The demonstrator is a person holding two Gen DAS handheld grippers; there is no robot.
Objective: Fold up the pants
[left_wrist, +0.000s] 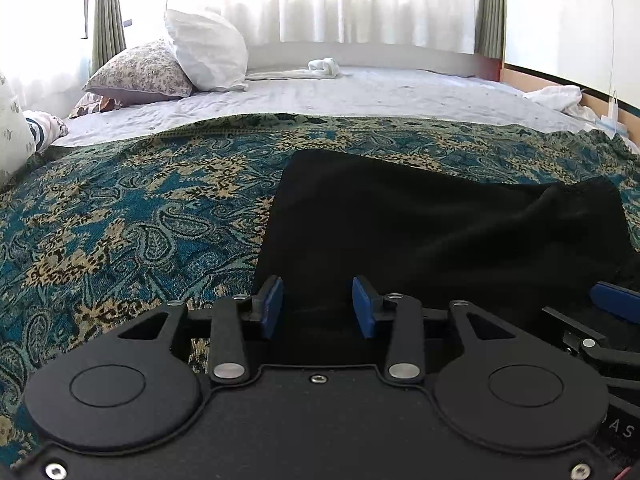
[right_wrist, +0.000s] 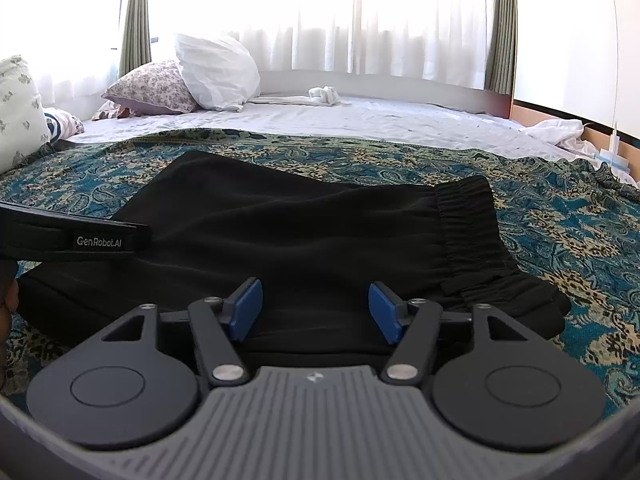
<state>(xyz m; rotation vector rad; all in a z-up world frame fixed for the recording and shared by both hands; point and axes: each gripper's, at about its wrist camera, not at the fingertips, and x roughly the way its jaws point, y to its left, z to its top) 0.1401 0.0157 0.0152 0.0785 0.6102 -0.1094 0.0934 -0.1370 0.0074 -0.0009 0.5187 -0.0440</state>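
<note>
I see black pants (right_wrist: pixel 304 236) lying folded on the bed's patterned blanket (left_wrist: pixel 120 216). My left gripper (left_wrist: pixel 318 306) and right gripper (right_wrist: pixel 316 312) hover over them, jaws apart, holding nothing. Pillows (left_wrist: pixel 206 50) and a white towel (right_wrist: pixel 322 94) lie far behind.

- Strong daylight pours through the sheer curtains (left_wrist: pixel 352 0), blown out to plain white in both views.
- The black pants (right_wrist: pixel 300 232) read nearly featureless; their folds barely show.
- Fisheye bending curves the bed's far edge and the walls; the corners go dark.
- Focus is sharp throughout, with no motion blur.
- Shadows are soft.
</note>
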